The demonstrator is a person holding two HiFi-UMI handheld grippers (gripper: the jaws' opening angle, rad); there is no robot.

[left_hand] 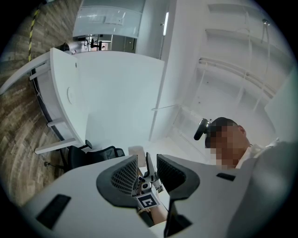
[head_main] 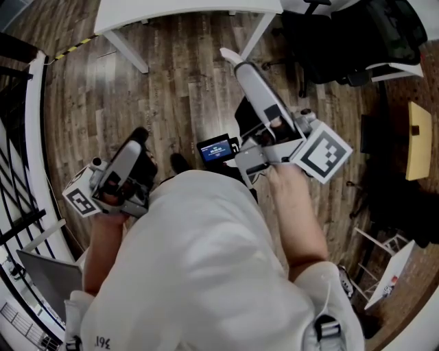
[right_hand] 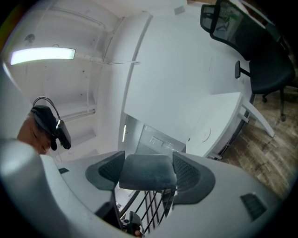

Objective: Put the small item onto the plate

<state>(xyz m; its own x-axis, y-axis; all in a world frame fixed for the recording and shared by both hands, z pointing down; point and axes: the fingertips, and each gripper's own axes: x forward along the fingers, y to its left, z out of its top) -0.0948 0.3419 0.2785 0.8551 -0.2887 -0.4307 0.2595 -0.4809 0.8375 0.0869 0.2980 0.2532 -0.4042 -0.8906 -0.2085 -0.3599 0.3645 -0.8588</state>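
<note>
Floor of wood planks [head_main: 171,89] under a steep downward head view, with a white shirt [head_main: 206,260] filling 6 o'clock. At 9 o'clock, left tool [head_main: 140,137] in left hand [head_main: 106,206], dark tips aimed toward 12 o'clock, marker cube [head_main: 81,195] at its 8 o'clock end. Just right of centre, right tool [head_main: 233,60] in right hand [head_main: 288,179], long white body reaching up toward 12 o'clock, second marker cube [head_main: 322,154] at 3 o'clock of that hand. Between the two tools, at centre, small lit screen [head_main: 215,149]. White table [head_main: 185,14] along 12 o'clock, with a black office chair [head_main: 357,41] at 1 o'clock.

Left gripper view: jaws apart with a narrow gap and nothing between the ribbed pads. Through the gap, farther off, the other tool with its cube.

Right gripper view: jaws clamped on small item [right_hand: 148,173], a grey-blue, soft-looking block with rounded corners. Touches both ribbed pads and spans the whole gap, sitting square between them. Not made out in the head view. Below the block at 6 o'clock, black railing bars [right_hand: 149,204]. At 10 o'clock, a lit ceiling light [right_hand: 43,55]. At 4 o'clock, more of the plank floor.
</note>
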